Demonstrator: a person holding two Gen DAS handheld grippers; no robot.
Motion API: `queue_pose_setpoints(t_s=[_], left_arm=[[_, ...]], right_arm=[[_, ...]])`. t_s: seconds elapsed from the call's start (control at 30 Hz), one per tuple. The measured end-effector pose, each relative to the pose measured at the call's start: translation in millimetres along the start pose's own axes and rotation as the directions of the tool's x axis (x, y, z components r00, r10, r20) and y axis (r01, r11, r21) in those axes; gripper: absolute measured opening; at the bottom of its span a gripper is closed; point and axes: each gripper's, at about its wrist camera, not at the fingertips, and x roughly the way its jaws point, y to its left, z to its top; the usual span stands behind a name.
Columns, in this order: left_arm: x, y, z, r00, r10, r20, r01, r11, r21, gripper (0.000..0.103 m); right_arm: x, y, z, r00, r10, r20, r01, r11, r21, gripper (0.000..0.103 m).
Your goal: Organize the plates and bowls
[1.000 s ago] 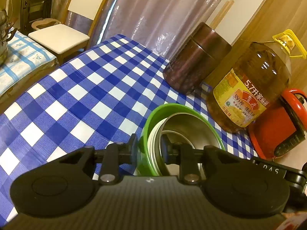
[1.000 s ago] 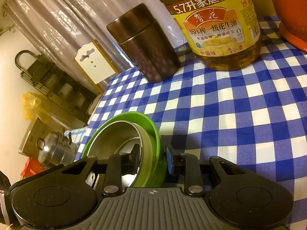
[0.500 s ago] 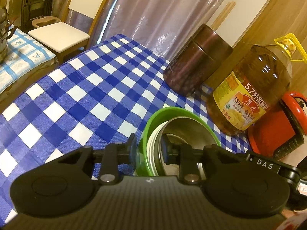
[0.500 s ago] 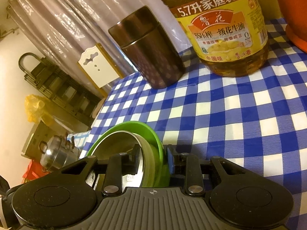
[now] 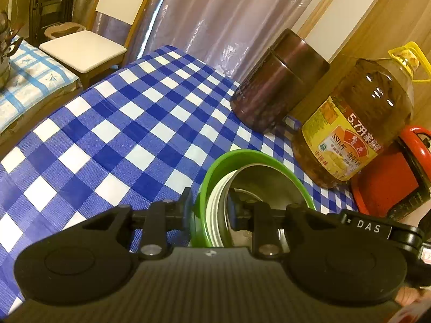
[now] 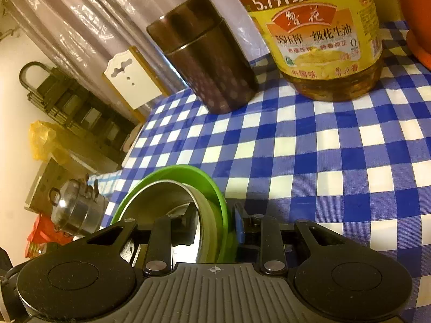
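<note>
1. Left wrist view: the left gripper (image 5: 208, 210) is clamped on the left rim of the stacked bowls: a green bowl (image 5: 215, 167) outside, a steel bowl (image 5: 269, 185) nested inside. One finger is outside the green wall, the other inside the steel bowl. The stack is over the checked cloth (image 5: 121, 134), near the oil bottle (image 5: 355, 123) and the brown jar (image 5: 277, 83).
2. Right wrist view: the right gripper (image 6: 215, 219) is clamped on the right rim of the same green bowl (image 6: 212, 185) and steel bowl (image 6: 167, 196). Behind stand the jar (image 6: 207, 53) and the bottle (image 6: 320, 35).
</note>
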Motion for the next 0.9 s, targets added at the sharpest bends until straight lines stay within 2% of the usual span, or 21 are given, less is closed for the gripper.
queue_pose_setpoints(t_s=[0.4,0.9], left_arm=[[11.5,-3.8,-0.8,0.999,0.025,-0.028,-0.024,0.999,0.039,0.021],[27.3,3.8,-4.5,0.999,-0.004,-0.051,0.005,1.000,0.012,0.024]], right_arm=[[2.2,-4.2,-9.1,1.000,0.015,0.003,-0.015,1.000,-0.008,0.030],[18.1,-5.7,-27.5,0.999,0.036,0.025,-0.036,0.999,-0.004,0.036]])
